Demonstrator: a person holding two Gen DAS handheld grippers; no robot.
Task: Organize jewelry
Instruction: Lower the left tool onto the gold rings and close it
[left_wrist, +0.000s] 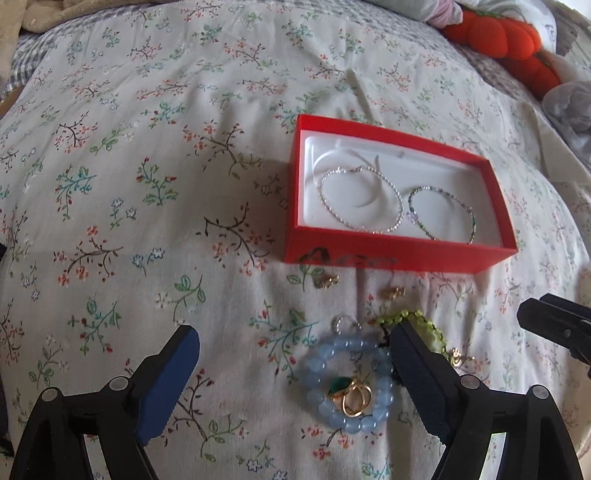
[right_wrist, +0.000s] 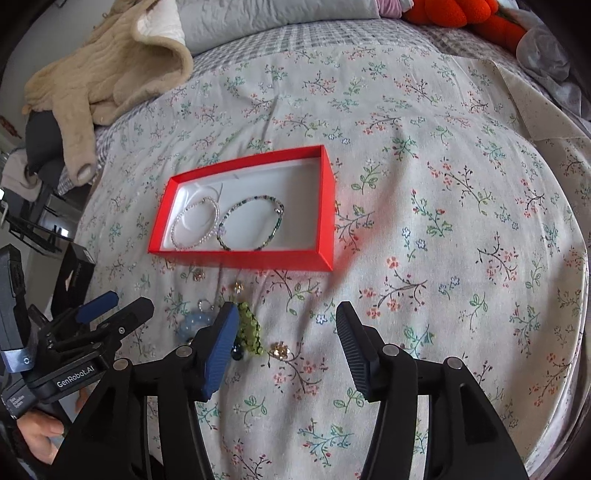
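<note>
Both tongs are black plastic with round silver rivets and ribbed blue pads: left tongs (left_wrist: 295, 373), right tongs (right_wrist: 286, 347). White "GenRobot.AI" lettering marks the left one.

left gripper (left_wrist: 295, 373) jaws apart, empty | blue bead bracelet (left_wrist: 347, 384) between fingers, gold ring (left_wrist: 354, 402) inside | red box (left_wrist: 399, 254) holds two bracelets

One red box (left_wrist: 399, 258) holding two bracelets (left_wrist: 360, 199) (left_wrist: 441, 214); before it, two beaded bracelets (left_wrist: 314, 373) (left_wrist: 424, 321) (blue, green) and several small gold pieces (left_wrist: 327, 280).
</note>
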